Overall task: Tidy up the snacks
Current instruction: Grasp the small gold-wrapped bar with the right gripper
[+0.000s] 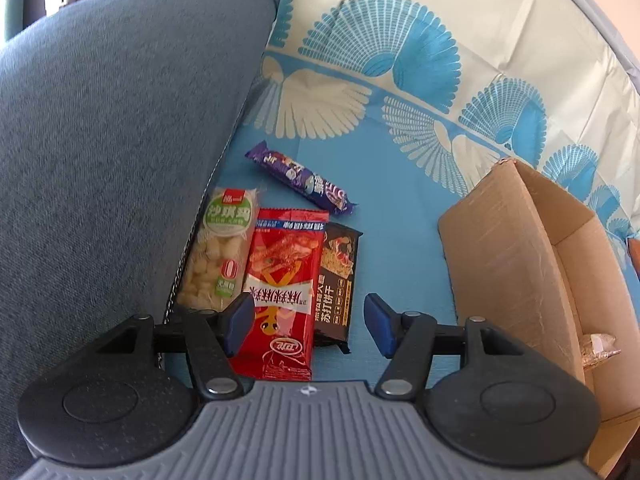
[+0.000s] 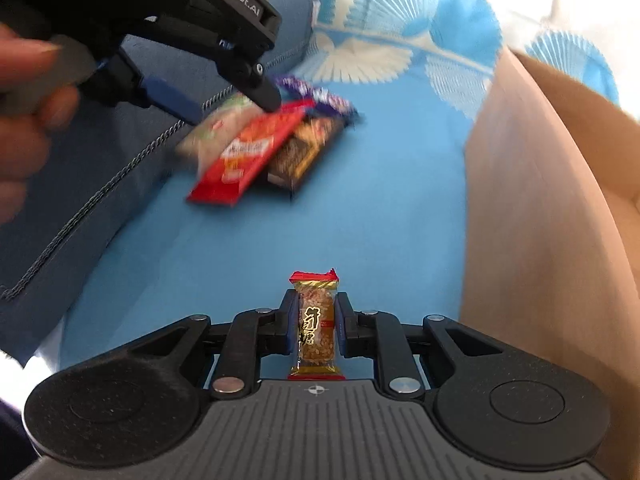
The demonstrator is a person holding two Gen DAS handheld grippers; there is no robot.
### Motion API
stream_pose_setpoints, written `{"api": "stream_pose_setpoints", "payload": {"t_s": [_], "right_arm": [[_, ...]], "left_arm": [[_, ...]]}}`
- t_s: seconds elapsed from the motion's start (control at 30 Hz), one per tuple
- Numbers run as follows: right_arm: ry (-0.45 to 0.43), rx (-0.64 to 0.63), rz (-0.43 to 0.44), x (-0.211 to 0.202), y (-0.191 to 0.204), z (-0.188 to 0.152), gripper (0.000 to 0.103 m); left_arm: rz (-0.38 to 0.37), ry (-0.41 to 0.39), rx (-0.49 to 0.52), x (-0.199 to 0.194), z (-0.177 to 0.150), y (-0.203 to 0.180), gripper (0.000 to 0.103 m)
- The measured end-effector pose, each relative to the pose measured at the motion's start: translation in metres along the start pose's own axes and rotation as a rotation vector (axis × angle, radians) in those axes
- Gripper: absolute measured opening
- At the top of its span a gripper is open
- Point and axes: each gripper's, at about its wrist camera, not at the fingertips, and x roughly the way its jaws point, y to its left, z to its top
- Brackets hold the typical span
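My left gripper (image 1: 308, 316) is open and hangs low over a pile of snacks, its blue pads either side of a red spicy-snack packet (image 1: 280, 276). Beside the packet lie a clear bag of pale puffs with a green label (image 1: 218, 252), a black cracker packet (image 1: 338, 280) and a purple bar (image 1: 300, 178). My right gripper (image 2: 317, 320) is shut on a small golden peanut candy bar (image 2: 316, 320) with red ends, held above the blue cloth. In the right wrist view the left gripper (image 2: 234, 111) hovers over the same pile (image 2: 248, 148), held by a hand (image 2: 24, 120).
An open cardboard box (image 1: 520, 264) stands right of the snacks, also close on the right at the box wall (image 2: 540, 200); a crinkled wrapper (image 1: 598, 350) lies inside. A blue-grey cushion (image 1: 100, 160) borders the pile on the left. Blue fan-patterned cloth (image 1: 400, 220) covers the surface.
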Motion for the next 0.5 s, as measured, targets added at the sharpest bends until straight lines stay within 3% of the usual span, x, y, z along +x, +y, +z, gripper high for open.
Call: {"api": "stream_pose_setpoints", "payload": {"t_s": [0.17,0.23,0.33,0.5], "right_arm": [[0.01,0.038,0.025,-0.005,-0.001,-0.007,0.024],[0.031,0.033,0.038,0.001,0.0,-0.009,0.034],[0.012,-0.004,0.026,0.003,0.008,-0.008,0.043],[0.016,-0.011,0.027,0.005,0.01,-0.008,0.046]], "left_arm": [[0.015,0.031,-0.025,0.011,-0.001,-0.002,0.075],[0.034,0.045,-0.016,0.016,-0.002,-0.004,0.078],[0.083,0.062,-0.003,0.027,-0.002,-0.008,0.079],[0.183,0.093,0.033,0.048,0.0,-0.015,0.079]]}}
